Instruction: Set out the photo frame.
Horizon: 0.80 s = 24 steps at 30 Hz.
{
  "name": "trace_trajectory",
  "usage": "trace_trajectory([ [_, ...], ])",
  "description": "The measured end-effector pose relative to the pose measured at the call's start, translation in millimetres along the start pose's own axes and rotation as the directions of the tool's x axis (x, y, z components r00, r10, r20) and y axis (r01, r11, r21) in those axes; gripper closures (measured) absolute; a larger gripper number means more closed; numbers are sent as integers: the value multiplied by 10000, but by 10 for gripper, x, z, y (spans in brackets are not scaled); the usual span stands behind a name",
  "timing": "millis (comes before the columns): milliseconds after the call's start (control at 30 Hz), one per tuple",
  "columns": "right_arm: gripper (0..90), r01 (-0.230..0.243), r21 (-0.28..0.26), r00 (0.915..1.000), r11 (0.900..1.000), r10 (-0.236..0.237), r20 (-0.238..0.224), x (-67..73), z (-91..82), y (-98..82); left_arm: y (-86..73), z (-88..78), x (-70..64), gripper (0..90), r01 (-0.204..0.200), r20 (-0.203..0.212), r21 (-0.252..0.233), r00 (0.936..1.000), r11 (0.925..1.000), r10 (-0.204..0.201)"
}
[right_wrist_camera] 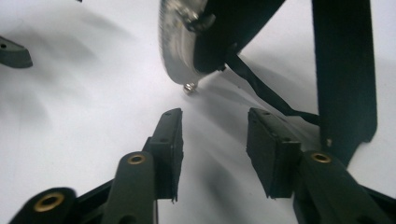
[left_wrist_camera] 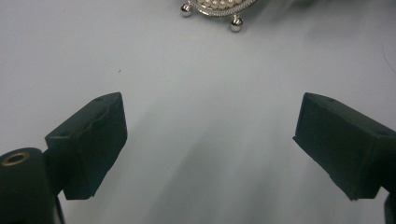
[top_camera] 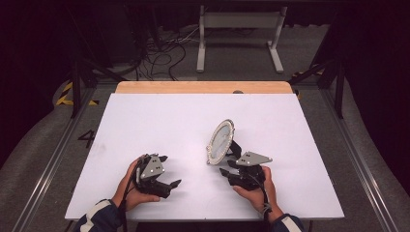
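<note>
A round mirror [top_camera: 221, 141] stands upright mid-tabletop [top_camera: 159, 116]; both the left gripper [top_camera: 165, 171] and the right gripper [top_camera: 228, 167] are spread, holding nothing.

The high view looks down on the white table [top_camera: 145, 125]; both gripper views skim it closely, sharing the framed mirror [top_camera: 221, 141].

The right gripper [right_wrist_camera: 215, 154] has parted, empty jaws just behind the standing picture frame [right_wrist_camera: 180, 51].

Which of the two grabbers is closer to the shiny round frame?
The right gripper. It sits just behind the frame, right by its black stand, jaws open and holding nothing. The left gripper is farther off across bare table.
</note>
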State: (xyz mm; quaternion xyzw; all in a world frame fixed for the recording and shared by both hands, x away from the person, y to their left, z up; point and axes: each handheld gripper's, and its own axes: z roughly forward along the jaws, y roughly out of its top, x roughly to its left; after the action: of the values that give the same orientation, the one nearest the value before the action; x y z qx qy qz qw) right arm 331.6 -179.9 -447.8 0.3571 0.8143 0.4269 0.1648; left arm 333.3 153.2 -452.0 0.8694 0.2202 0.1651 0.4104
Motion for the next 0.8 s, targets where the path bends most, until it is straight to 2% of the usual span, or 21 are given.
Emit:
trace_trajectory([
  [233,458,-283,-238,9996,9993,281,-61,89,108,65,-107,-128,1,93,225,-253,56,9994,9997,-223],
  [400,430,-496,-363,9988,9981,497,-5,130,189,125,-148,-177,-12,93,326,-384,79,9987,9994,-323],
  [433,422,-592,-434,9982,9973,595,38,132,209,143,-158,-186,-14,93,247,-436,142,9988,9996,-241],
  [500,404,-753,-519,9971,9958,756,27,124,239,169,-181,-204,-26,93,308,-503,197,9983,9993,-298],
  [567,389,-860,-655,9959,9941,875,214,109,269,203,-200,-231,-31,93,386,-589,207,9976,9990,-374],
  [667,388,-1264,-931,9912,9876,1295,278,70,287,242,-234,-273,-28,94,530,-760,203,9958,9984,-513],
  [800,401,-1274,-1000,9899,9868,1329,500,78,335,272,-267,-305,-39,96,600,-876,276,9945,9978,-574],
])
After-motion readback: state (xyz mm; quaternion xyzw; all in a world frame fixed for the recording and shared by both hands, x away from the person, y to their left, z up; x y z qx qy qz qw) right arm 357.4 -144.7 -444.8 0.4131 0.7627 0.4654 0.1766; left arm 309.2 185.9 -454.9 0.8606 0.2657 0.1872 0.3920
